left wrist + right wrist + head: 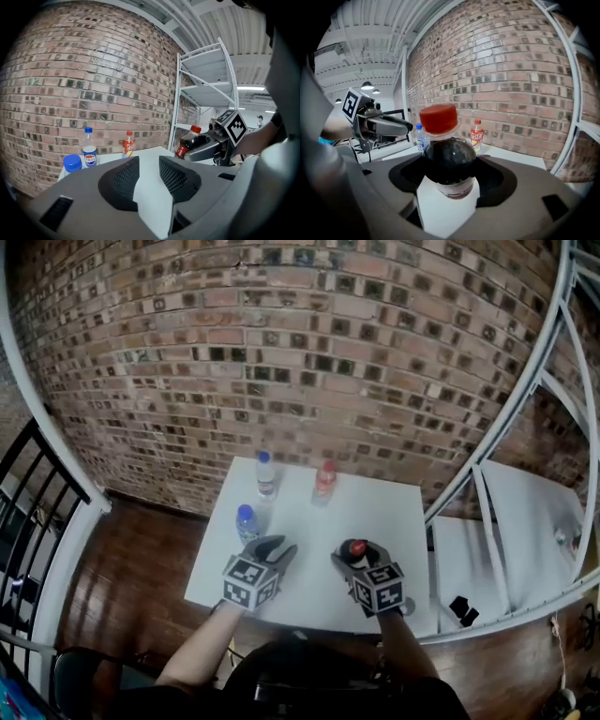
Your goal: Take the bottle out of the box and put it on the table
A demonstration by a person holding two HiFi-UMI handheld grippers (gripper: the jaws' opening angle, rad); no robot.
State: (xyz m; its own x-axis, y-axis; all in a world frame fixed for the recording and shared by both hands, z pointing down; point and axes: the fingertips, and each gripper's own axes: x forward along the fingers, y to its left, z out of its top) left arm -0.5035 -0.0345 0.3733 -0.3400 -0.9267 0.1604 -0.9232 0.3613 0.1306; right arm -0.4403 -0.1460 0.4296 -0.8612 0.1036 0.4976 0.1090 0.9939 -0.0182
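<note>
Right claw point(447, 174) pinching cola bottle point(447, 154) at shoulder, upright, over near part of bench point(314, 589). Left claw point(148, 174) spread, empty. Box not in view. I judge placing step: lower onto bare patch, clear of blue-capped bottle point(247, 521), clear bottle point(266, 474), orange bottle point(324, 480), then release.

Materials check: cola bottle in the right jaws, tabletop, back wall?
Cola bottle: clear glossy plastic, likely PET; dark liquid shows through, red cap looks matte plastic.
Tabletop: smooth white, probably laminate or painted board; cannot tell which.
Wall: rough brick with pale mortar joints.
</note>
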